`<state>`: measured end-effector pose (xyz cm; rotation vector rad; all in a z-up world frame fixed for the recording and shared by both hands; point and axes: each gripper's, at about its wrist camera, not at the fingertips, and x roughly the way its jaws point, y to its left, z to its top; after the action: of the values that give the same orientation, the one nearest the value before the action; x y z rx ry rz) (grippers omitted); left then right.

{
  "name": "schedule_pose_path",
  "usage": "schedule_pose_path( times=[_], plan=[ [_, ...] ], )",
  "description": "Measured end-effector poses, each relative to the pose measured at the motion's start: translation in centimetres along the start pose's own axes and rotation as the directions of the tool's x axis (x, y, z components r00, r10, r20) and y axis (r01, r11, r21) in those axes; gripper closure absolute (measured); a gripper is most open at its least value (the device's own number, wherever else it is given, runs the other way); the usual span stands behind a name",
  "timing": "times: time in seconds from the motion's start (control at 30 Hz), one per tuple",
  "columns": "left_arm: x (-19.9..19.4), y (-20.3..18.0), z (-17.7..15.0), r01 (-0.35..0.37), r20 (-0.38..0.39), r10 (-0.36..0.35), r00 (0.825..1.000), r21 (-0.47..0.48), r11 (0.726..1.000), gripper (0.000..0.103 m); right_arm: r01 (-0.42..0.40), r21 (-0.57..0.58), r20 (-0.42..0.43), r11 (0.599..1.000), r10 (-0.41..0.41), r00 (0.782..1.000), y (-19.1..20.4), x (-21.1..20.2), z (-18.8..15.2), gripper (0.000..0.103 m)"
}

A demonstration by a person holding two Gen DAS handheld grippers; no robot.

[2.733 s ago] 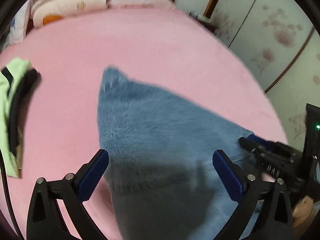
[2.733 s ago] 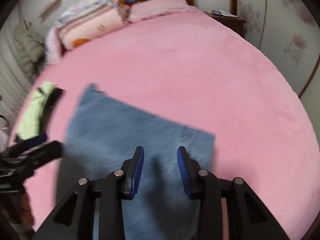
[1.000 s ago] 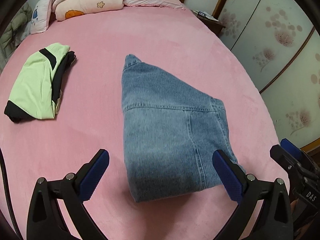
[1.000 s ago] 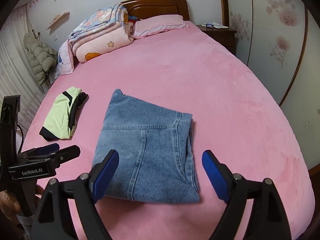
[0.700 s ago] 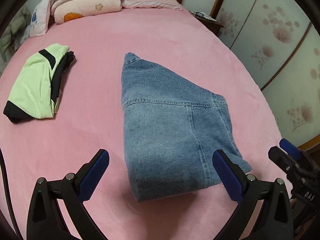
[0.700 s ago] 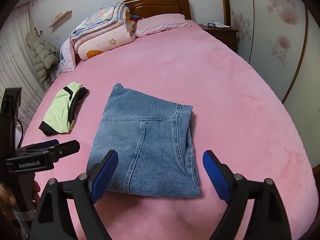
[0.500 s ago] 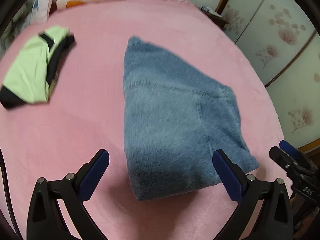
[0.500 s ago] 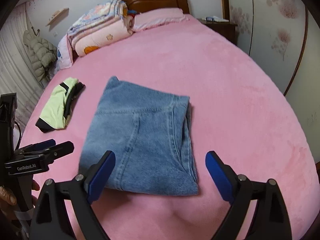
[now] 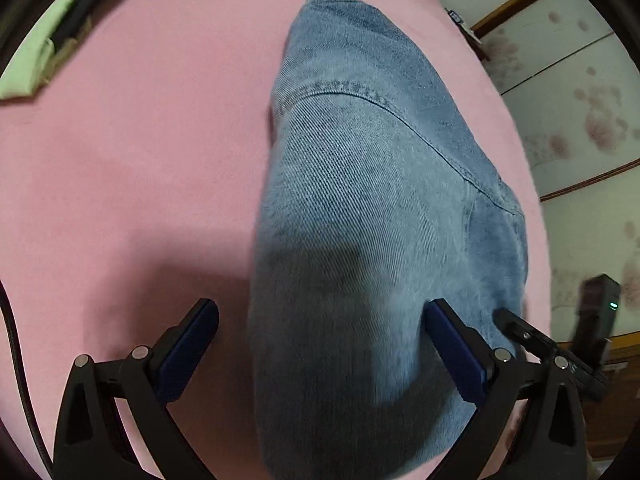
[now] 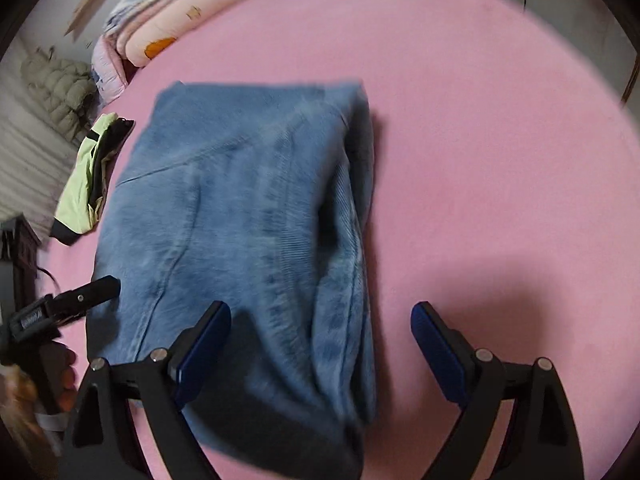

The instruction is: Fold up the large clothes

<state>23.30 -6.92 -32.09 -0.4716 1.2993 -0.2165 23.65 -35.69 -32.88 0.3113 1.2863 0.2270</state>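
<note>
Folded blue jeans (image 9: 372,216) lie on the pink bed (image 9: 132,152). My left gripper (image 9: 320,344) is open and low over the near left corner of the jeans (image 10: 240,216), with denim between its wide-spread jaws and no pad pressing. My right gripper (image 10: 320,340) is open too, straddling the near right edge of the bundle, where the stacked fold layers show. The left gripper (image 10: 68,304), with a hand on it, appears at the left of the right wrist view. The right gripper (image 9: 536,340) shows at the lower right of the left wrist view.
A folded lime-green and black garment (image 10: 90,176) lies left of the jeans; the same garment (image 9: 48,40) shows at the upper left of the left wrist view. Folded quilts (image 10: 168,24) are stacked at the head of the bed. A floral wardrobe (image 9: 580,120) stands along the right side.
Both grippers have come down close to the jeans, which now fill much more of each view. The right jaws have widened a little. The jeans themselves lie where they were.
</note>
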Motion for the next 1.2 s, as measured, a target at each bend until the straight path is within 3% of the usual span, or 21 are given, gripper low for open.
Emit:
schedule_pose_path(
  times=[0.2,0.33,0.4,0.43,0.47,0.53,0.57,0.7,0.77,0.83,0.97,1.2],
  plan=[
    [2.5,0.9,1.5,0.088,-0.082,-0.090,0.993,-0.028,0.996,0.000,-0.151,-0.042,-0.065,0.988,0.148,0.987,-0.9,2.4,1.9,0.009],
    [3.4,-0.1,2.3,0.103,-0.125,-0.095,0.988,0.062,0.993,0.000,-0.206,-0.067,-0.091,0.976,0.199,0.976,-0.3,3.6,2.9,0.010],
    [3.7,-0.4,2.5,0.117,-0.142,-0.103,0.985,0.094,0.989,0.000,-0.197,-0.101,-0.097,0.975,0.187,0.977,0.4,3.9,3.1,0.016],
    [3.7,-0.6,2.4,0.120,-0.149,-0.104,0.983,0.104,0.987,0.000,-0.205,-0.127,-0.100,0.970,0.194,0.976,1.0,3.9,3.2,0.032],
    [3.7,-0.7,2.4,0.118,-0.153,-0.101,0.983,0.111,0.987,0.000,-0.214,-0.130,-0.104,0.968,0.201,0.974,1.4,4.0,3.3,0.041],
    [3.6,-1.2,2.3,0.101,-0.138,-0.083,0.987,0.127,0.987,0.003,-0.207,-0.124,-0.093,0.971,0.196,0.976,1.6,3.8,3.2,0.047],
    [3.3,-2.0,2.2,0.080,-0.116,-0.062,0.991,0.158,0.984,0.012,-0.195,-0.125,-0.082,0.973,0.186,0.979,1.7,3.6,3.1,0.051],
    [1.8,-4.1,1.0,0.001,-0.037,0.007,0.999,0.211,0.977,0.028,-0.131,-0.115,-0.022,0.985,0.129,0.991,2.0,2.2,2.3,0.066],
    [0.6,-4.6,0.3,-0.022,0.002,0.022,1.000,0.211,0.977,0.043,-0.090,-0.123,0.007,0.988,0.092,0.996,2.4,1.2,1.7,0.072],
    [-0.8,-5.0,-0.2,-0.026,0.026,0.021,0.999,0.213,0.977,0.050,-0.052,-0.134,0.042,0.990,0.058,0.997,3.2,-0.1,1.1,0.076],
    [-4.2,-5.9,-2.8,-0.063,0.054,0.051,0.997,0.254,0.965,0.055,-0.012,-0.173,0.060,0.985,0.023,0.998,5.8,-2.6,-0.5,0.079],
    [-11.8,-3.2,-8.8,-0.072,-0.030,0.081,0.996,0.245,0.967,0.056,-0.044,-0.222,-0.063,0.974,0.031,0.998,10.9,-5.7,-7.8,0.080]
  ],
)
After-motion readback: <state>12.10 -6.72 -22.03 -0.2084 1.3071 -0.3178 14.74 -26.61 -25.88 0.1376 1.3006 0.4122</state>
